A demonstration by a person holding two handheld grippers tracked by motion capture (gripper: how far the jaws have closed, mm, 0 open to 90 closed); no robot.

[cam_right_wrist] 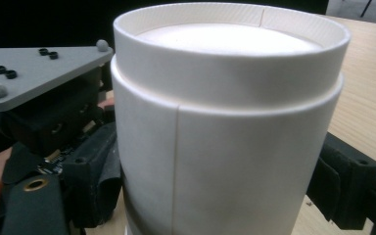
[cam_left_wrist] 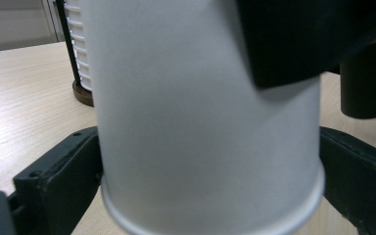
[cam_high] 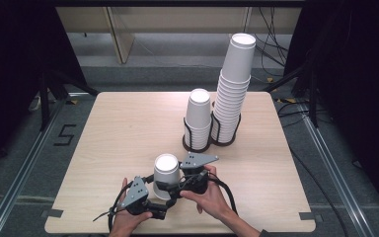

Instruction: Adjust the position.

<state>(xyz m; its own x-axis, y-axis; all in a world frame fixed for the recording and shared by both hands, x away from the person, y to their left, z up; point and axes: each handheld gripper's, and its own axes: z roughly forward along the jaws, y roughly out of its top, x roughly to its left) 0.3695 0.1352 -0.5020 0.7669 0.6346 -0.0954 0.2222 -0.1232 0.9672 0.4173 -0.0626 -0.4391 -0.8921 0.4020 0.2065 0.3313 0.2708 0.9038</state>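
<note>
A white paper cup stands upside down near the front of the counter. The left tongs pinch its lower part. The right tongs pinch it higher up. Two stacks of cups stand farther back.

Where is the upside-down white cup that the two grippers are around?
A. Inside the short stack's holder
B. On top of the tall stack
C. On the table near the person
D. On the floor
C. The cup stands bottom up on the table, close to the person's hands, with the left gripper and right gripper at its sides, apart from both stacks.
</note>
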